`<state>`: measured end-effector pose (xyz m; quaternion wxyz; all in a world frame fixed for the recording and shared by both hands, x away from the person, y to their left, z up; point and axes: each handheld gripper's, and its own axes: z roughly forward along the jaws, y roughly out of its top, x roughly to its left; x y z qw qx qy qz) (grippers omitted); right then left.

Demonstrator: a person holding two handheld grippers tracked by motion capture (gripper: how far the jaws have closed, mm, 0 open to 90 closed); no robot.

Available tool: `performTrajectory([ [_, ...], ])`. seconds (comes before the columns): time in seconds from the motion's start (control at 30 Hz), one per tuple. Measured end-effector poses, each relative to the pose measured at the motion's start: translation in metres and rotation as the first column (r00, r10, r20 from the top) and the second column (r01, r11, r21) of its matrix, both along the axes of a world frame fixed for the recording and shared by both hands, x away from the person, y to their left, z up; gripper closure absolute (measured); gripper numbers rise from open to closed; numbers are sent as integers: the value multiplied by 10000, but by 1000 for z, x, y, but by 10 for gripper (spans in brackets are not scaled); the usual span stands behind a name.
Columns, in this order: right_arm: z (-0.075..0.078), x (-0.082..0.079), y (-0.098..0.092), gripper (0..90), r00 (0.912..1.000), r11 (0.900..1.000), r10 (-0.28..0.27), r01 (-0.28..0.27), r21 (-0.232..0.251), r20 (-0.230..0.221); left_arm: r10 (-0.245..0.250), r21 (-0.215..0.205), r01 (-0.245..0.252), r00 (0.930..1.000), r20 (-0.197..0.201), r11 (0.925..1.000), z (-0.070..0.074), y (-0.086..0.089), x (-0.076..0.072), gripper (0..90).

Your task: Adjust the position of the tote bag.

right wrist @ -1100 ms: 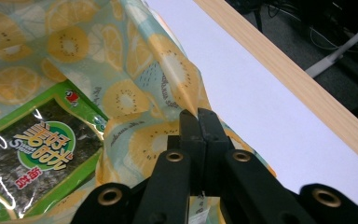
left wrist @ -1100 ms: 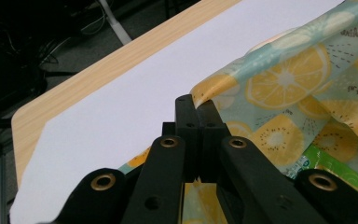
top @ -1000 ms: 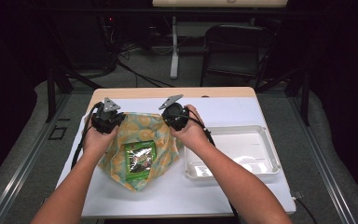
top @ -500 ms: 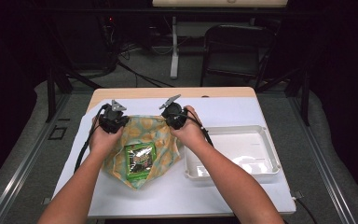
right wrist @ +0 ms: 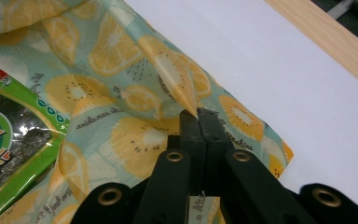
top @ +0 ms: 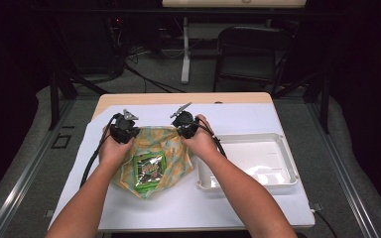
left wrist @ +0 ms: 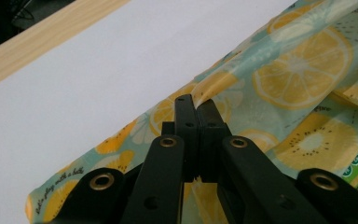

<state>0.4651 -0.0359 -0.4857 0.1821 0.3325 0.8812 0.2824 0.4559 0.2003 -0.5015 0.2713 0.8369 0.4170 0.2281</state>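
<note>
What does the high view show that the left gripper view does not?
High view alone: the white tray to the right of the bag, the person's forearms, the right claw clamped on the bag's far right corner, and the chair beyond the table. Left gripper view alone: the left claw up close, shut on a fold of the bag's edge, and the printed lemon slices in detail. Both share the fruit-print bag, the green snack packet and the white sheet on the table.
</note>
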Motion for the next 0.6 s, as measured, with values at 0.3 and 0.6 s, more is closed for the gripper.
performTrajectory([
  [0.3, -12, 3, 1, 900, 9995, 9997, -165, 161, -167, -279, 22, 161, -18, 9997, -260, 9999, -8, -2, 2, 888],
  [0.6, -23, 6, -4, 900, 9972, 9983, -412, 437, 381, -624, -31, 30, 32, 9996, -277, 10000, -4, -3, -2, 750],
])
